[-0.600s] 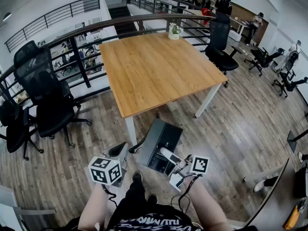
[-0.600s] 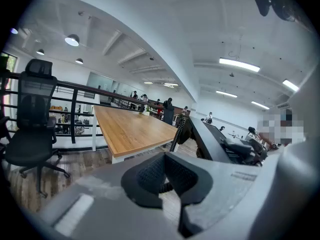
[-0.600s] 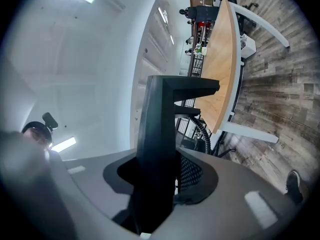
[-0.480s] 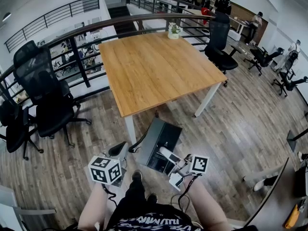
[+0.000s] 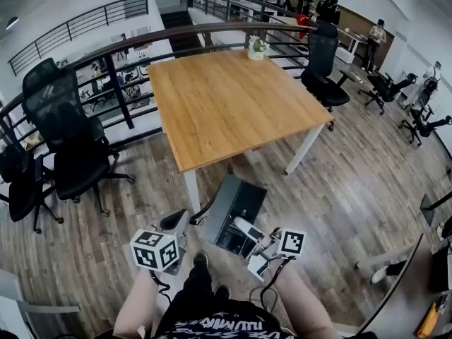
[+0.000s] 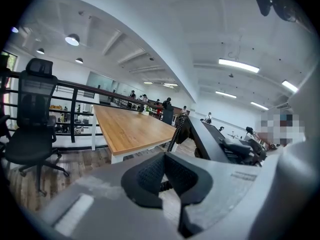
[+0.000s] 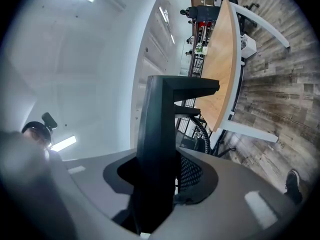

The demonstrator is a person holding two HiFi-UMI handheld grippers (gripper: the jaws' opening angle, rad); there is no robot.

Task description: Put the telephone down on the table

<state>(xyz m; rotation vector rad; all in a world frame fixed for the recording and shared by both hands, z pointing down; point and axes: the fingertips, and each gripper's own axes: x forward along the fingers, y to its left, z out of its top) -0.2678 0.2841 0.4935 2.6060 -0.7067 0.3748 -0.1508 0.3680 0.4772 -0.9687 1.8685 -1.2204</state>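
Wooden table (image 5: 236,101) on plank floor (image 5: 353,189)

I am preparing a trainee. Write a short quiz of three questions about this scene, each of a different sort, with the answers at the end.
1. True or false: the telephone already rests on the table.
2. Which gripper clamps the telephone? A. left gripper B. right gripper C. neither
3. Fill in: near the table's far edge stands a small potted ____.

Key
1. False. It is held in the air above the floor, short of the table.
2. B. The dark body of the telephone stands between its jaws.
3. plant
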